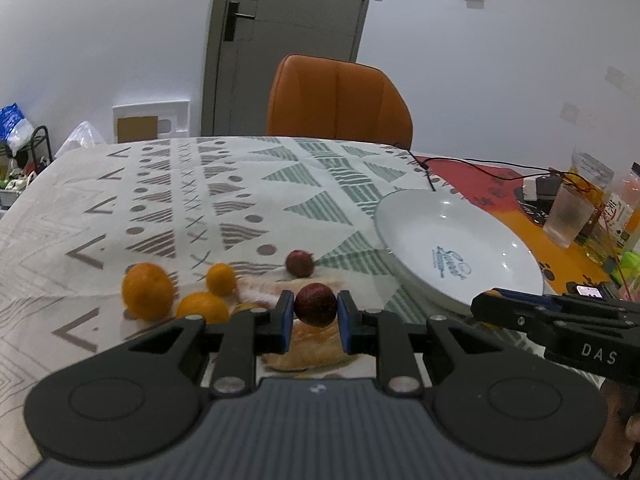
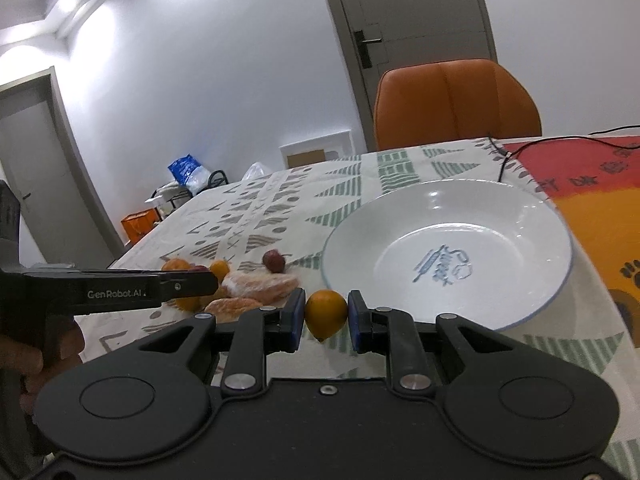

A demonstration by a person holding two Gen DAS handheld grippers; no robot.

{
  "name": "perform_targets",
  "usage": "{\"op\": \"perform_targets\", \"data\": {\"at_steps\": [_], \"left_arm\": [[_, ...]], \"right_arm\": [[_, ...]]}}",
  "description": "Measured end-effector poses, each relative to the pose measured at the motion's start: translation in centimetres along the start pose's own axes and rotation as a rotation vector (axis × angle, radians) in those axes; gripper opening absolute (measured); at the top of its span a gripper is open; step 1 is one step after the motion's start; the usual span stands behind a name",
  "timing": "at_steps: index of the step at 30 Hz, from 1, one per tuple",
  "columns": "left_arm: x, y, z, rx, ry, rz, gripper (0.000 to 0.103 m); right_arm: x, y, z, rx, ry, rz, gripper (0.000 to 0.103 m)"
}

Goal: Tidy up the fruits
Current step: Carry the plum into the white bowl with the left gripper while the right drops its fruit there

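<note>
Two claws are each gripping a piece of fruit above the patterned tablecloth (image 1: 248, 192). The left claw (image 1: 316, 312) is clenching a dark red plum (image 1: 316, 305) squarely between its blue pads (image 1: 287, 316), the fruit sitting dead centre at the fingertips. In the left wrist view, a second plum (image 1: 300, 263) is lying on the cloth at twelve o'clock from the held one, just beyond it. Three oranges (image 1: 147, 291) are resting in a loose cluster at about nine to ten o'clock from the claw, near one another. Wrapped bread (image 1: 316, 350) is lying under the fingers. The white plate (image 1: 480, 232) is sitting at roughly two o'clock, apart from the held plum.

The right claw (image 2: 326, 316) is squeezing a small orange (image 2: 326, 314) between its pads, again centred at the tips. In the right wrist view, the plate (image 2: 520, 216) is lying at about one o'clock from that orange, its near rim just beyond the right finger. The left claw (image 2: 188, 284) is reaching in at nine o'clock.
</note>
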State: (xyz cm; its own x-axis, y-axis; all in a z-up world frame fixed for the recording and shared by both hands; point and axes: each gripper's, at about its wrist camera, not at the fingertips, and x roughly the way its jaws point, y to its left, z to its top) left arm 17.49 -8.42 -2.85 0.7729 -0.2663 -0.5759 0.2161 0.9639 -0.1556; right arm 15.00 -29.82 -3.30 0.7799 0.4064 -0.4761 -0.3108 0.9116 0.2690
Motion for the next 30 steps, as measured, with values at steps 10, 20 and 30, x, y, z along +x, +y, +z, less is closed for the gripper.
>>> {"op": "perform_targets", "data": {"at_steps": [10,20,30], "left_arm": [[1.1,-2.8,1.0,0.048,-0.008,-0.02,0.022],[2.5,-5.5,1.5,0.091,-0.003,-0.043,0.022],[4.0,-7.9,1.9,0.126,0.004,-0.076,0.022]], "right_arm": [[-0.7,-2.8,0.4,0.042,-0.042,-0.028,0.021],[-0.8,-5.0,0.2,0.073,-0.049,-0.055,0.021],[-0.9,-5.9,-0.2,0.078,-0.063,-0.104,0.027]]}}
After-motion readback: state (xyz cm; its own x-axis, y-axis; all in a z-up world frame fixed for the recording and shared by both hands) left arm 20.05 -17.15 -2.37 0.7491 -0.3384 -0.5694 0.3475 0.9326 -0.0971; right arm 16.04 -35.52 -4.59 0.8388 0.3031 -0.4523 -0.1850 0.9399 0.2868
